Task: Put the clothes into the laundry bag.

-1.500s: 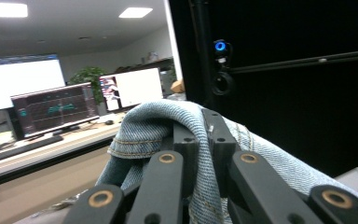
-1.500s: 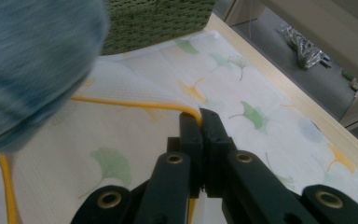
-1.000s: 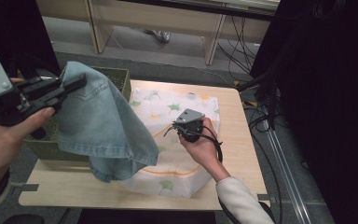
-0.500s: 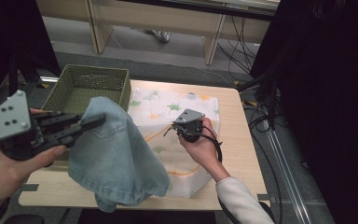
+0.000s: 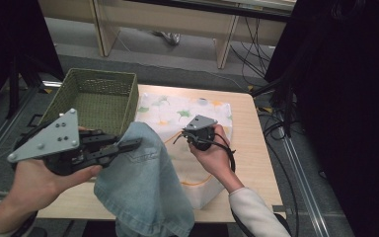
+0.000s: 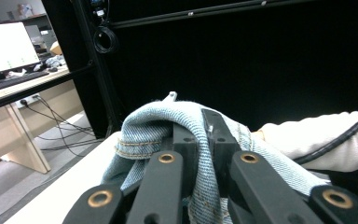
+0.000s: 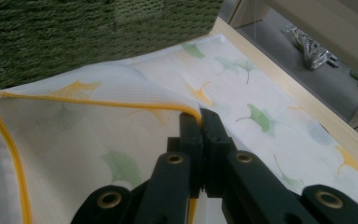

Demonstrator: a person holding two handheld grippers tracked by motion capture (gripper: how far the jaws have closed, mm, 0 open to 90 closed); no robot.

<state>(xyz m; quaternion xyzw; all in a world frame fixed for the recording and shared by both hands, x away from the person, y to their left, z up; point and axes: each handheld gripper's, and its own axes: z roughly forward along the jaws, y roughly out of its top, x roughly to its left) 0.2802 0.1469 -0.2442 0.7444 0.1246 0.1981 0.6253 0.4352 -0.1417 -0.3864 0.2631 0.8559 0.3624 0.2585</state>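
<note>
A pale blue denim garment (image 5: pixel 145 190) hangs from my left gripper (image 5: pixel 137 144), which is shut on its upper edge above the table's front left. In the left gripper view the denim (image 6: pixel 147 128) drapes over both black jaws of that gripper (image 6: pixel 200 122). A white mesh bag (image 5: pixel 177 112) printed with green and yellow leaves lies on the table. My right gripper (image 5: pixel 185 139) rests on it, shut on the bag's yellow-trimmed edge (image 7: pixel 121 105). In the right gripper view this gripper (image 7: pixel 200 116) pinches that trim where the fabric lifts into a fold.
A green woven basket (image 5: pixel 98 98) stands at the table's back left, its wall (image 7: pixel 74 32) close behind the bag. The wooden table (image 5: pixel 254 148) shows bare at the right. Cables (image 5: pixel 276 133) run on the floor to the right. A white sleeve (image 6: pixel 326 140) crosses behind the denim.
My left gripper has carried the denim away from over the basket, rightward and nearer to the table's front, and lower. The basket now shows uncovered. The right gripper has stayed put.
</note>
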